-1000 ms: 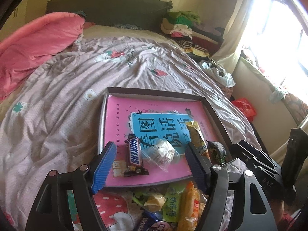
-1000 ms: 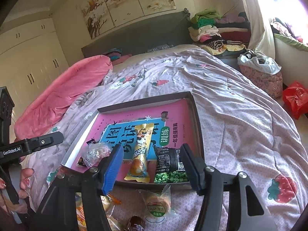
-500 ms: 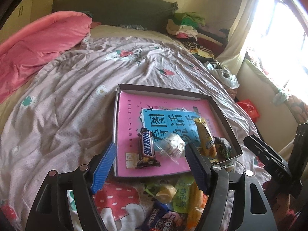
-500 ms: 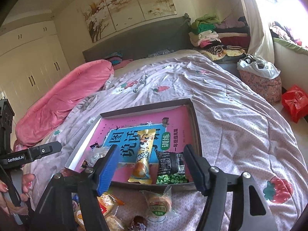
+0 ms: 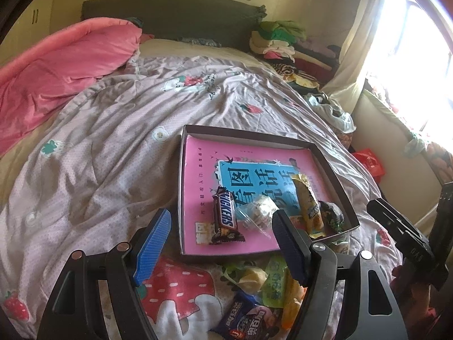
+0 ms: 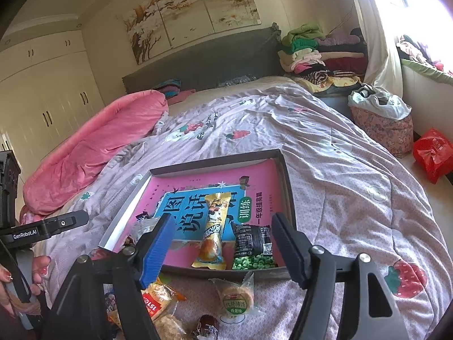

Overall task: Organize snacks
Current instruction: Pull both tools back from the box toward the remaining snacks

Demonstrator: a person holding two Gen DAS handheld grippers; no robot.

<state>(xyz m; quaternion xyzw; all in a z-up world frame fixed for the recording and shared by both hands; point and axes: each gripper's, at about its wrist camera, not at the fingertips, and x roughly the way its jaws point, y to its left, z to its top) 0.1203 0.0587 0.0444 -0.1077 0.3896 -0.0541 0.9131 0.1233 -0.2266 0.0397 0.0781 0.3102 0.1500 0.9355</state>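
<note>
Both tongs, left (image 5: 220, 243) and right (image 6: 223, 250), gape wide and empty. Loose snacks sit low in my frames below the tray (image 6: 286, 175); I'd pinch the round biscuit pack (image 6: 236, 297) by its crinkly edge, since it's light, slippery and crushable.

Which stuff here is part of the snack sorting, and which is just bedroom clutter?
Job:
tray
Snickers bar
yellow snack stick
green pea pack
round biscuit, loose on the bed

Clutter:
pink quilt
folded clothes
red bag
</note>
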